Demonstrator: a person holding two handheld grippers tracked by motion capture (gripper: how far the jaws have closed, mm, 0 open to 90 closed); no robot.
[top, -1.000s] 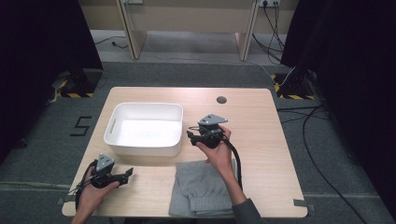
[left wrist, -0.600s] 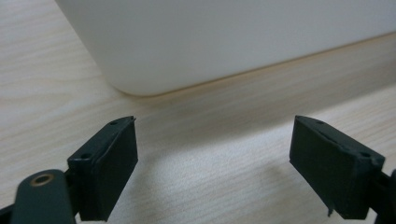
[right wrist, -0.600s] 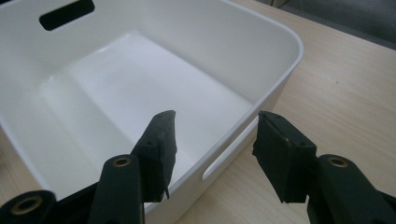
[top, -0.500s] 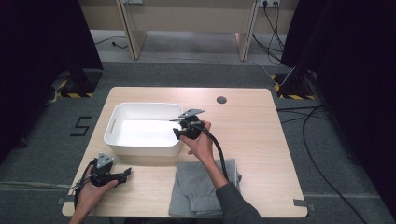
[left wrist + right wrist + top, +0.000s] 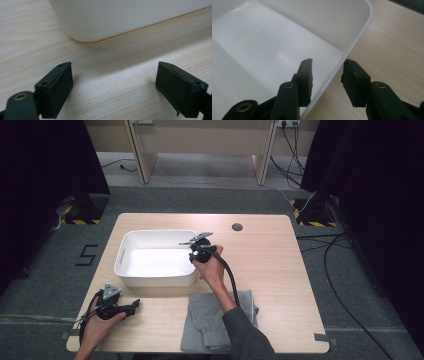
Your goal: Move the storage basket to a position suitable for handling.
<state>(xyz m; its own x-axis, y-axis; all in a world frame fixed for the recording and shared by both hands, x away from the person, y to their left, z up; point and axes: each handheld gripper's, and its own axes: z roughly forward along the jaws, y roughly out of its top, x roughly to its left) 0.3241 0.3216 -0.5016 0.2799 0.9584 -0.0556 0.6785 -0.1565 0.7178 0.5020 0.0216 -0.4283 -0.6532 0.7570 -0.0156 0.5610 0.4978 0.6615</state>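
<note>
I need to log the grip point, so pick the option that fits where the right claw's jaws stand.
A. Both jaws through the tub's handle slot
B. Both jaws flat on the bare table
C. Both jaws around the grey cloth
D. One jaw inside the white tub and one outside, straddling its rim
D: in the right gripper view the right claw has the white tub's rim between its jaws.

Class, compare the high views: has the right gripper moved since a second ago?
Yes. The right gripper has moved left across the table to the white plastic tub's right rim, which its closing jaws now straddle.
</note>
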